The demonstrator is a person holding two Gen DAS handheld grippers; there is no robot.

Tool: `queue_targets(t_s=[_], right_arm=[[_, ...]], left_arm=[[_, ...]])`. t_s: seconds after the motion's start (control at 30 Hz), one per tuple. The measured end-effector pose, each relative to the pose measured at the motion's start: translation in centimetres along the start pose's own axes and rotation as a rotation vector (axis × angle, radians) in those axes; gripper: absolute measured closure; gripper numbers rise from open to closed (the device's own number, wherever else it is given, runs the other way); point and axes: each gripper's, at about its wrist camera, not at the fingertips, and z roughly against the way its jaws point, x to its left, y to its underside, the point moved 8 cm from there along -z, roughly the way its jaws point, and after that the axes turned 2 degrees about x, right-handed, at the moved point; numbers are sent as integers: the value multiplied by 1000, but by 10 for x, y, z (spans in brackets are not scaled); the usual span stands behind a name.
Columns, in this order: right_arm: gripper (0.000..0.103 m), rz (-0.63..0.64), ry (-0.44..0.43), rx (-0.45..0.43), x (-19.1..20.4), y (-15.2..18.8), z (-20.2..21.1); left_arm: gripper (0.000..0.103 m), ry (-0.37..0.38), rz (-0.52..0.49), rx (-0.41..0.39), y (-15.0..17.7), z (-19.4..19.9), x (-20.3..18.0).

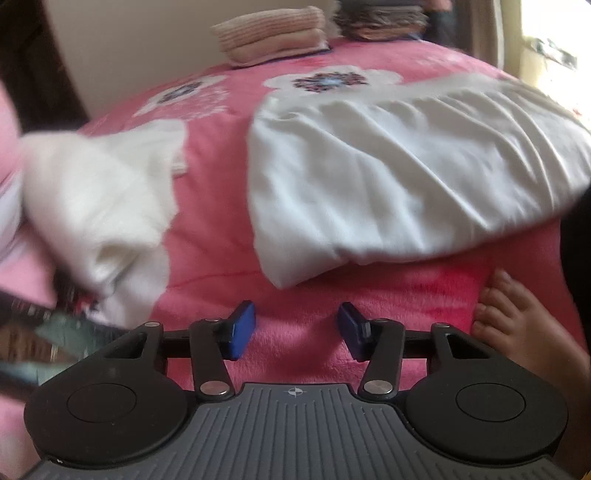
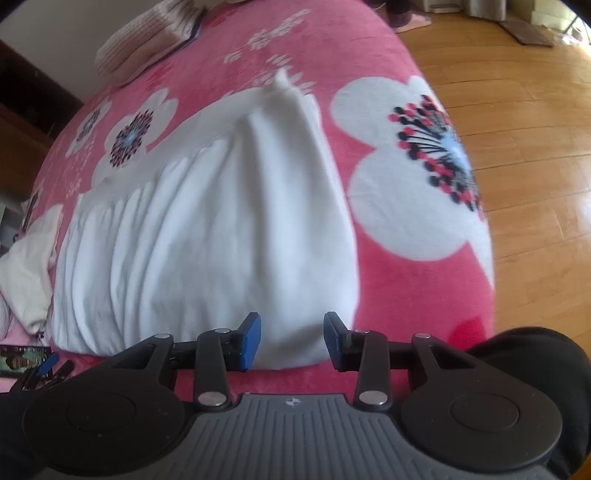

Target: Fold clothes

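1. Right wrist view shows the bed (image 2: 388, 288) under a pink flowered blanket; everything else is placed against the white garment (image 2: 207, 229) spread on that blanket.
2. That garment is thin, pleated cloth, lying flat and wrinkled. I judge it light, limp and apt to slide on the plush, so it should be pinched at a hem or corner, not mid-panel.
3. Left of the garment lies a crumpled white cloth (image 1: 96, 206), blurred; beyond the garment sits a folded striped stack (image 1: 273, 33).
4. Right hand-held gripper (image 2: 291, 339) stands at the garment's near hem, jaws partly apart, pads either side of the edge and not pressing it.
5. Left hand-held gripper (image 1: 297, 330) is just short of the garment's near left corner, jaws half apart, nothing between them.
6. A bare foot (image 1: 517, 325) rests near that corner.
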Motion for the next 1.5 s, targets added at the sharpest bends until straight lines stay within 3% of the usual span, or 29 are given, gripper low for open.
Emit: queue_targets(t_s=[0.2, 0.37, 0.63, 0.73, 0.8, 0.87, 0.93, 1.1, 1.13, 1.27, 1.4, 1.5], right_arm=[[63, 25, 19, 16, 8, 5, -5], [62, 19, 39, 38, 7, 9, -12], [62, 61, 65, 39, 16, 10, -11], [62, 53, 63, 39, 14, 12, -12], [62, 46, 63, 40, 13, 13, -13], [62, 49, 64, 39, 14, 13, -12], [62, 56, 69, 36, 14, 14, -10], [62, 55, 71, 21, 13, 12, -9], [62, 59, 66, 9, 15, 10, -8], [62, 127, 54, -64, 33, 2, 0], [63, 245, 68, -129, 56, -5, 8], [64, 286, 77, -144, 65, -8, 9]], left_arm=[[68, 10, -85, -45, -11, -1, 2], [95, 9, -132, -73, -12, 0, 4], [98, -106, -384, -165, -21, 28, 3], [98, -125, -444, -125, -12, 15, 3], [98, -136, -423, -97, -7, 6, 3], [98, -205, -412, -51, -2, 0, 10], [98, -263, -362, -7, 4, 2, 27], [92, -228, -77, 12, -3, 30, 47], [85, -215, -10, 8, -7, 35, 49], [82, -62, 259, -90, -31, 52, 43], [81, 82, 362, -120, -50, 35, 18], [81, 126, 415, -95, -53, 6, 4]])
